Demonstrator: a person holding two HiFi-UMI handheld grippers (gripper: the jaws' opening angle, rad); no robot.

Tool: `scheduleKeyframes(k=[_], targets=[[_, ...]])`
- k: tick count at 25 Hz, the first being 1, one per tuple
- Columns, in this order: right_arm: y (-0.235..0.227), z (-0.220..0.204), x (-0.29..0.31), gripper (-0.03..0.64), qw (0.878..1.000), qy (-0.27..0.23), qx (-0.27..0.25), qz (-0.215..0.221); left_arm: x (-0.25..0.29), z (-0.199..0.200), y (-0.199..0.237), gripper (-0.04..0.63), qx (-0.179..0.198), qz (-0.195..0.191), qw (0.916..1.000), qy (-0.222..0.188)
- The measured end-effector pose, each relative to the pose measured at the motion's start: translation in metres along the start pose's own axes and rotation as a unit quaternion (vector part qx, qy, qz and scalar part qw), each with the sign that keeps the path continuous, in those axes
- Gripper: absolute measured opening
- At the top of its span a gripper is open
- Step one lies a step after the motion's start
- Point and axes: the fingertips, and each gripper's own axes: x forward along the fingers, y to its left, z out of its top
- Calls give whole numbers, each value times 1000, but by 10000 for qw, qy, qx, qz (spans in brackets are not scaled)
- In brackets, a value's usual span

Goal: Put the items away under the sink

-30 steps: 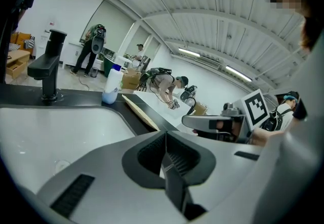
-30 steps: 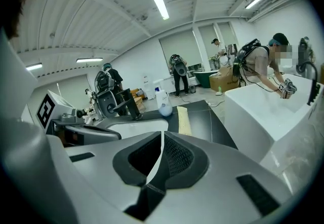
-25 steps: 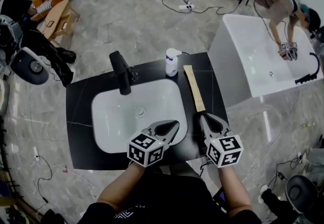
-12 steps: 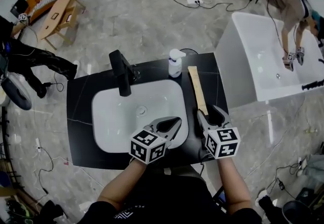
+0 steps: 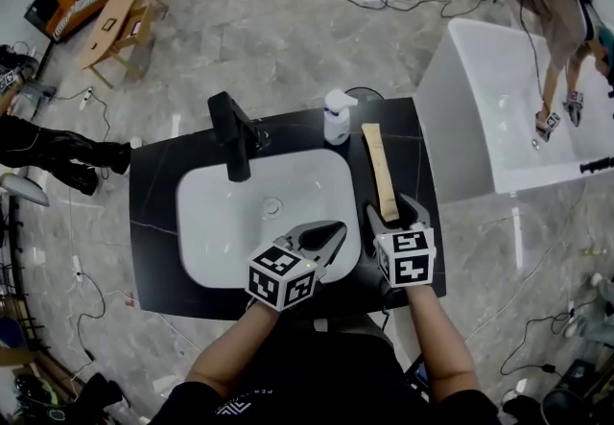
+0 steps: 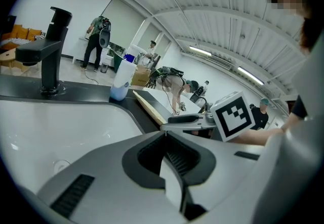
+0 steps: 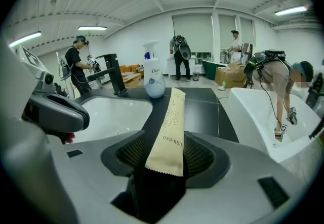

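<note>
A sink (image 5: 225,222) is set in the tabletop (image 5: 153,222), with a faucet (image 5: 230,137) behind it. A soap bottle (image 5: 336,118) stands behind the sink's right corner. A long packet (image 5: 382,172) lies lengthwise right of the sink, near the bottle.

Open basin (image 5: 219,222), faucet (image 5: 230,132) and bottle (image 5: 336,119) behind

In the head view the right gripper (image 5: 396,215) covers the beige packet's (image 5: 381,167) near end
</note>
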Motion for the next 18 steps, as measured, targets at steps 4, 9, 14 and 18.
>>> scheduleKeyframes(k=[4, 9, 14, 18], targets=[[-8, -10, 6, 221, 9995, 241, 28, -187, -2, 1, 3, 14, -14, 43, 10000, -26], [-10, -11, 6, 176, 9993, 291, -28, -227, -5, 2, 7, 14, -34, 74, 10000, -38], [-12, -12, -1, 120, 9993, 232, -35, -276, -7, -1, 5, 14, 27, 34, 10000, 18], [-15, -17, -8, 83, 9989, 185, -6, -423, -9, -3, 2, 14, 73, -28, 10000, 18]])
